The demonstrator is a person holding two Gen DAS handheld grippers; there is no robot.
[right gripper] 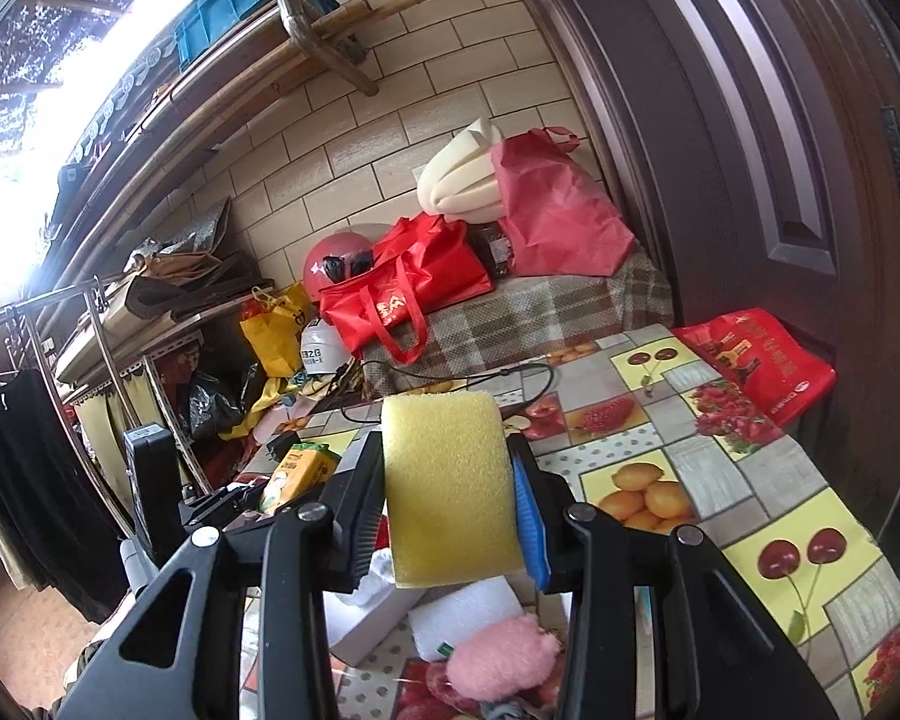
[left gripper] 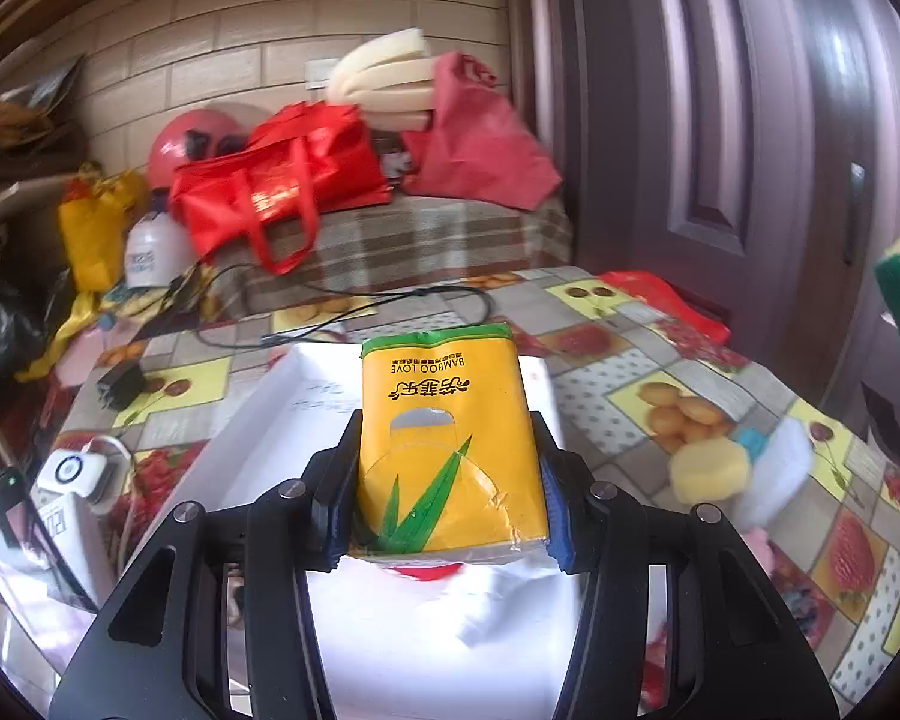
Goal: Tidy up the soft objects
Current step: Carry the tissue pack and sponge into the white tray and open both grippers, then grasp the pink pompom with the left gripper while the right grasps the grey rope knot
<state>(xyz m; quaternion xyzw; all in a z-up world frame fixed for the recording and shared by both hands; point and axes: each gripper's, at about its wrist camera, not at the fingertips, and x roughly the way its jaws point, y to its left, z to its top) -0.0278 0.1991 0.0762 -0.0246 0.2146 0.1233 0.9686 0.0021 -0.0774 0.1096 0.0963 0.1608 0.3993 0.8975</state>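
In the left wrist view, the tissue pack point(left gripper: 447, 438) is pinched between the two fingers of the left hand-held gripper point(left gripper: 447, 474), and it is held above the white box point(left gripper: 282, 420), over the near part of it. The long axis of the pack runs along the fingers, away from the camera. The green sealed end points to the far edge of the box, and the printed words are seen upside down. The near lower corner of the wrapper looks torn or crumpled. Only the near half of the pack is gripped, so it is judged that the soft pack could bend or slide out if the fingers are loosened too early. It could also land on the rim of the box and not inside it. To the right of the box, a pale yellow sponge point(left gripper: 711, 468) lies on the bench point(left gripper: 660, 354), touching a white soft thing whose kind cannot be told.

In the right wrist view, the yellow sponge point(right gripper: 450, 480) is squeezed between the fingers of the right hand-held gripper point(right gripper: 450, 501), above and to the right of the same box. Its long axis also runs along the fingers, and its rounded far end points away, toward the far bench edge. Below it, a pink plush toy point(right gripper: 504, 657) and a white folded cloth point(right gripper: 468, 612) are seen. Because foam is compressed easily, it is judged that the sponge could twist in the grip. The left hand-held gripper is close on the left, so a collision over the box is possible.
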